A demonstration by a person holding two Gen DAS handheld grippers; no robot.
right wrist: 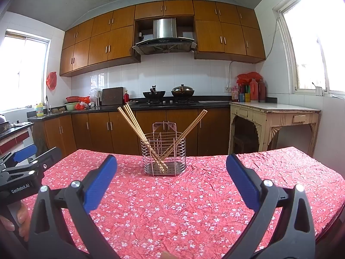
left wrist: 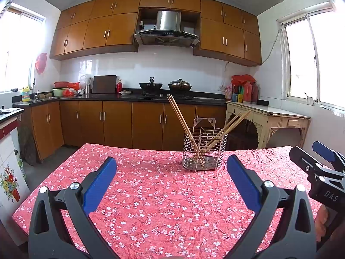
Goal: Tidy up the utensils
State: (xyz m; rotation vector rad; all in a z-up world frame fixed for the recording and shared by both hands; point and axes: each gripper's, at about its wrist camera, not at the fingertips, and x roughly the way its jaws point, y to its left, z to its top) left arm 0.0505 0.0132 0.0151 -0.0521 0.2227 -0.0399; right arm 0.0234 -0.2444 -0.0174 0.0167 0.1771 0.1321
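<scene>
A wire utensil holder stands on the red floral tablecloth near the table's far edge. It also shows in the right wrist view. Several wooden chopsticks lean in it, some to the left, some to the right. My left gripper is open and empty, well short of the holder. My right gripper is open and empty, facing the holder from the near side. Each gripper shows at the edge of the other's view: the right gripper and the left gripper.
The tablecloth covers the whole table. Behind it run brown kitchen cabinets with a black counter, woks on a stove, and a cream side table at the right.
</scene>
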